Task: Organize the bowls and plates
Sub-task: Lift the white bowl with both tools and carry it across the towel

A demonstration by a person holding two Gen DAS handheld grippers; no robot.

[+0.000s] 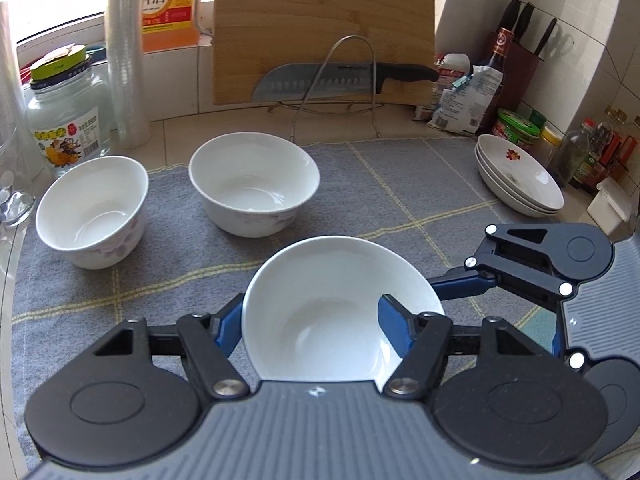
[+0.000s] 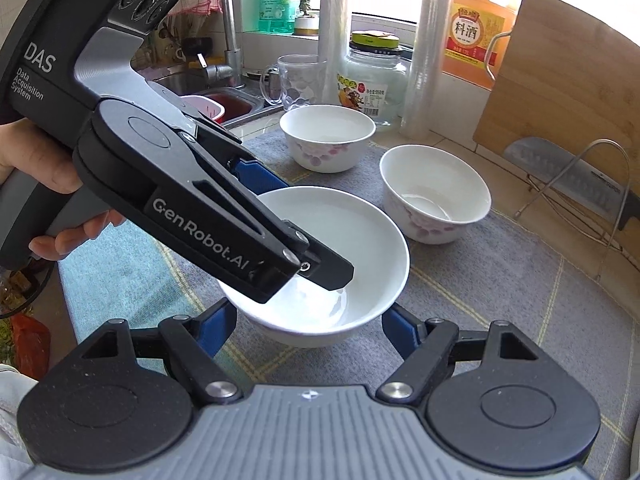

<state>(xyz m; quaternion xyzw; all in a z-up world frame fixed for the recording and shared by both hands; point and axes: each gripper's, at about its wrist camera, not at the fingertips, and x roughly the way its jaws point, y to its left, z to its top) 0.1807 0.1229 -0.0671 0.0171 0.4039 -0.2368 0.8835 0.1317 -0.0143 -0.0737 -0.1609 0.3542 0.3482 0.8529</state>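
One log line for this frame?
left gripper: shut on plain bowl | right gripper: shut on plain bowl | floral bowls: two, on mat | plates: stacked

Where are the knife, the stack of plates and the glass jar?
knife (image 1: 320, 80), left wrist view, middle of the blade.
stack of plates (image 1: 520, 176), left wrist view, inside of the top plate.
glass jar (image 1: 68, 120), left wrist view, its clear side.
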